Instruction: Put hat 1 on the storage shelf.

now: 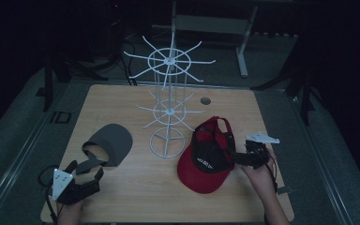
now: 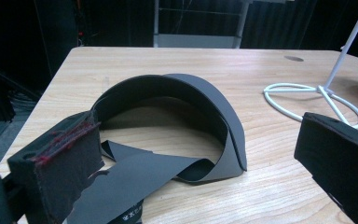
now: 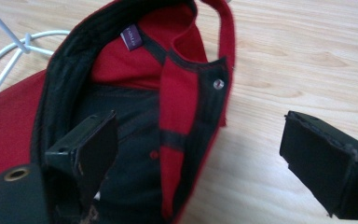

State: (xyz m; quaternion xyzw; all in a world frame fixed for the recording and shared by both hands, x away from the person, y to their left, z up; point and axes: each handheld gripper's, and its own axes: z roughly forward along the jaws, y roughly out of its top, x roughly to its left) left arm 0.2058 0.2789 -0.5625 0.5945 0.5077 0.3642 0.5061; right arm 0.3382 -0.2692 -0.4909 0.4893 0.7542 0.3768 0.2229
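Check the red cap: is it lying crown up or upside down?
Upside down. The red cap rests on the table with its inside facing up: the right gripper view shows its black sweatband and inner label.

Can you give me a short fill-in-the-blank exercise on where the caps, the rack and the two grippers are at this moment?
1. The cap nearest the right gripper is ____ with a black lining.
2. The white wire rack stands ____ the grey visor and the red cap.
3. One of the right gripper's fingers reaches ____ the red cap.
4. The left gripper, by the grey visor, has its fingers ____.

Missing words: red; between; inside; open
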